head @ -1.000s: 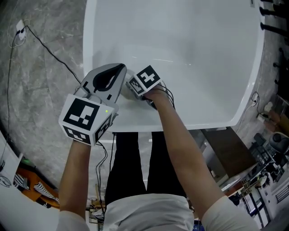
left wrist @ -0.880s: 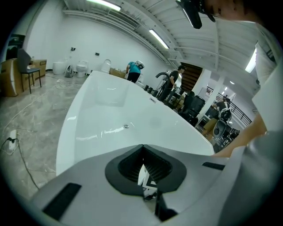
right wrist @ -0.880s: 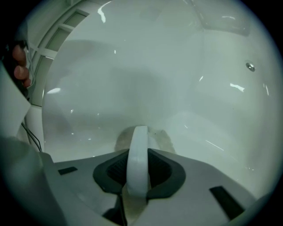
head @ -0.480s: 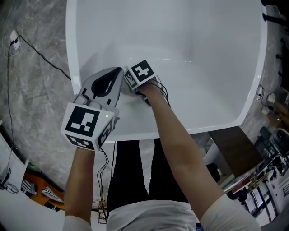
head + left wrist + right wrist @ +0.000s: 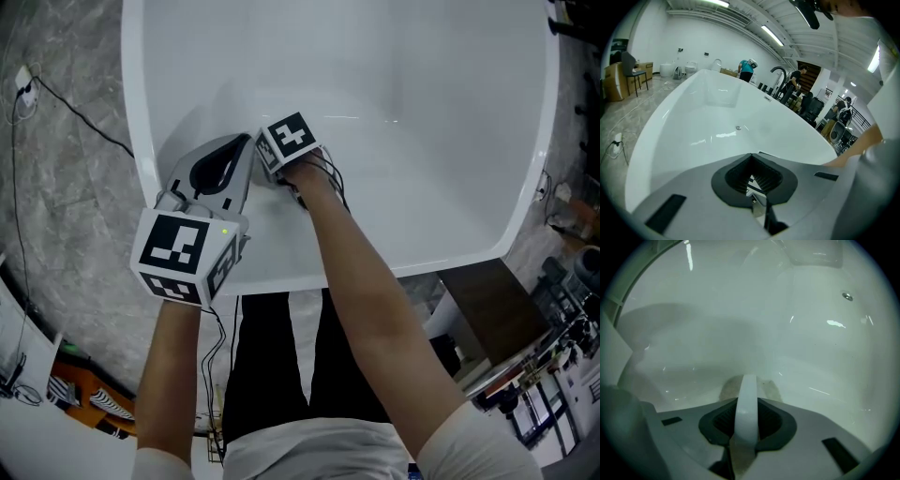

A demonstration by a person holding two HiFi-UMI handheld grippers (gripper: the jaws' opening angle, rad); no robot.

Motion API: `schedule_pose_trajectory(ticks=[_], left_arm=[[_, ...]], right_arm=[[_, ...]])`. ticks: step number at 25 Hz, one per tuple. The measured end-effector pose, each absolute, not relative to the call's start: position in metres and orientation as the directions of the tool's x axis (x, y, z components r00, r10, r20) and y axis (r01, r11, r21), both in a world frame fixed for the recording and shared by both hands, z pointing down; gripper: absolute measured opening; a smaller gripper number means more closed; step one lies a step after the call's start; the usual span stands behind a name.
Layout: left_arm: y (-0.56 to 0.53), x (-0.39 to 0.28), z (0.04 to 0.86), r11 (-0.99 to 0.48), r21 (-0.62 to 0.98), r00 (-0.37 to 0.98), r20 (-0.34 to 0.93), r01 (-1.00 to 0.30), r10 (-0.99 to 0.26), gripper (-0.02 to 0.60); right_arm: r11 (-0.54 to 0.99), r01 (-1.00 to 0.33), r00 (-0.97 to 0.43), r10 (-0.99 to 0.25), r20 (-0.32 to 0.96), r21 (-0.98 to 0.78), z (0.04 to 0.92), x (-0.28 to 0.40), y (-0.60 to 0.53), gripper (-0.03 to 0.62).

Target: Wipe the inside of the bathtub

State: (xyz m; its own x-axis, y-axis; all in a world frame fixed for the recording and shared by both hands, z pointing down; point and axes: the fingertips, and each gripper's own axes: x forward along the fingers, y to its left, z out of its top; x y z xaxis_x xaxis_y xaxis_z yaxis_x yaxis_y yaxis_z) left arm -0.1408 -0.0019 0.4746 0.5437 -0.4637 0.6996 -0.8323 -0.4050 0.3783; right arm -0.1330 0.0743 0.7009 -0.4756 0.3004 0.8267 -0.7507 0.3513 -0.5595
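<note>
The white bathtub [image 5: 412, 258] fills the head view, and I stand at its near rim. My right gripper [image 5: 272, 169] reaches down inside the near left corner, under its marker cube. In the right gripper view, that gripper [image 5: 746, 420] is shut on the white strip handle [image 5: 747, 399] of a wiper. The wiper's beige pad [image 5: 771, 391] presses against the tub's inner wall [image 5: 740, 333]. My left gripper [image 5: 246, 142] hovers over the rim just left of the right one. Its jaws [image 5: 752, 176] are shut with nothing between them.
A black cable [image 5: 66, 94] runs across the marble floor to the left of the tub. Equipment and shelving [image 5: 572, 309] crowd the right side. A round fitting [image 5: 847, 296] sits on the far tub wall. A black tap [image 5: 778, 77] and people [image 5: 746, 69] stand beyond the tub.
Both grippers have shifted slightly farther along the tub's near left corner. The right one is still shut on the wiper, and the left one stays beside it.
</note>
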Motion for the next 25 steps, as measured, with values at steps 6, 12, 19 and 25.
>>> schedule_pose_trajectory(ticks=[6, 12, 19, 25], left_arm=[[0.005, -0.141, 0.482, -0.394, 0.386, 0.541, 0.709, -0.834, -0.452, 0.006], [0.007, -0.143, 0.486, -0.387, 0.386, 0.537, 0.712, -0.837, -0.452, 0.006], [0.007, -0.137, 0.492, -0.381, 0.388, 0.535, 0.717, -0.839, -0.447, 0.006], [0.008, -0.131, 0.492, -0.384, 0.398, 0.544, 0.716, -0.833, -0.437, 0.006]], right_arm=[[0.35, -0.758, -0.468, 0.297, 0.833, -0.551, 0.7, -0.129, 0.074, 0.092], [0.348, -0.767, -0.459, 0.291, 0.84, -0.54, 0.701, -0.121, 0.074, 0.092], [0.339, -0.78, -0.445, 0.29, 0.847, -0.526, 0.706, -0.098, 0.072, 0.092], [0.334, -0.784, -0.444, 0.287, 0.849, -0.523, 0.705, -0.085, 0.07, 0.092]])
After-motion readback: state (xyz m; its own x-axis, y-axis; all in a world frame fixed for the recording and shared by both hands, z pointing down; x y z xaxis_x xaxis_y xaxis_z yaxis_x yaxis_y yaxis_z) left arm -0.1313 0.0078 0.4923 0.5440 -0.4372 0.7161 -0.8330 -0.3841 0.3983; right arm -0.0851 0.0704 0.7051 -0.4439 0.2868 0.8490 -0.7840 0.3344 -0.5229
